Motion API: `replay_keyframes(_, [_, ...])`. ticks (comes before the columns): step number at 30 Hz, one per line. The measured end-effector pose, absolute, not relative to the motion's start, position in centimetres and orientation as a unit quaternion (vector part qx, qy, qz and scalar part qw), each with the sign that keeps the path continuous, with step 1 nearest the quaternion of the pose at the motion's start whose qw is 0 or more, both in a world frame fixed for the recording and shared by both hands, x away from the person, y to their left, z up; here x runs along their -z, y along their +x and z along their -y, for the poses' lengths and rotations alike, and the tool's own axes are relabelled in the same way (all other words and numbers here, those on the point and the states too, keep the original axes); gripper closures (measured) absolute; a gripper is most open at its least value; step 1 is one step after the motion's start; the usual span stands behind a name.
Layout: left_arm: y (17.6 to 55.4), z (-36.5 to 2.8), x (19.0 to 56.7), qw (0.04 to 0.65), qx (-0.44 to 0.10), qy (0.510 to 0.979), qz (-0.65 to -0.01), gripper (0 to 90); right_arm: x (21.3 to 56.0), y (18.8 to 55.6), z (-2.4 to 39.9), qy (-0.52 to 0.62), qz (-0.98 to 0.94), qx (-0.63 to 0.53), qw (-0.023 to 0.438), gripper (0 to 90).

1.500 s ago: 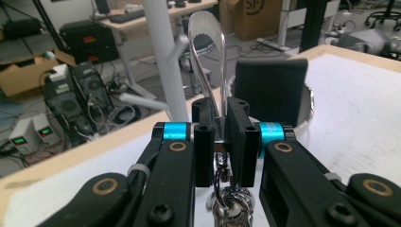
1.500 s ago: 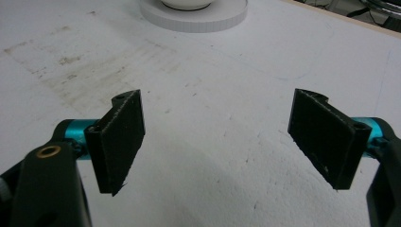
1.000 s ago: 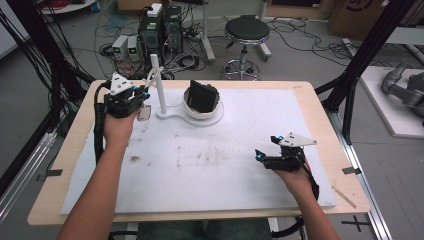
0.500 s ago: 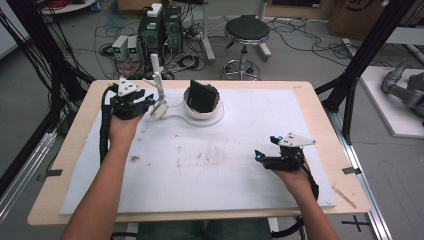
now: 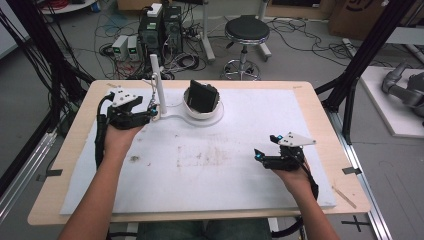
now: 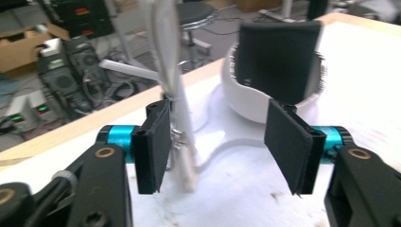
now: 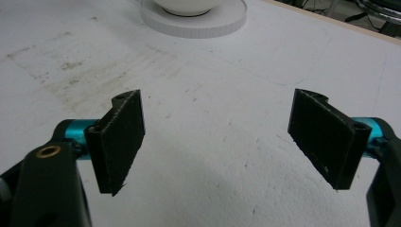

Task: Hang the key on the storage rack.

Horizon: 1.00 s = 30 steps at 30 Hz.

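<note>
White post [image 5: 156,82] upright — long axis vertical, left gripper [image 6: 215,142] jaws just opened.

A round stool [image 5: 247,31] and computer towers [image 5: 162,25] stand on the floor beyond the table [image 5: 320,107].

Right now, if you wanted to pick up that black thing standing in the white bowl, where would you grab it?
I would probably grip the black block by its upper edge, coming from above. It stands upright in the white bowl and rises above the rim, so only its top is free; the bowl's wall blocks its lower sides.
</note>
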State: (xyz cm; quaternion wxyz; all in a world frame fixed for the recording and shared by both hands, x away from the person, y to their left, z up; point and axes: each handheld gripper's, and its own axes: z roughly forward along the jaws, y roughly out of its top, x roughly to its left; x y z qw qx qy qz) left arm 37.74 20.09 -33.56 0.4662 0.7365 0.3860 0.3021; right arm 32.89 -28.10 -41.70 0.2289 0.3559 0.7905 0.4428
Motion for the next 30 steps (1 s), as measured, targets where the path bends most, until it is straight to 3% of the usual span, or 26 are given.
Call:
replay_keyframes(15, [35.4,-20.1,35.8,0.503,-0.228,0.76,-0.342,29.7,41.6,33.0,28.6,0.366,-0.784,-0.445,0.232,19.7])
replay_keyframes(30, [34.4,-20.3,40.7,0.508,-0.168,0.78,-0.324,25.0,42.0,33.1,29.2,0.376,-0.781,-0.44,0.234,19.7])
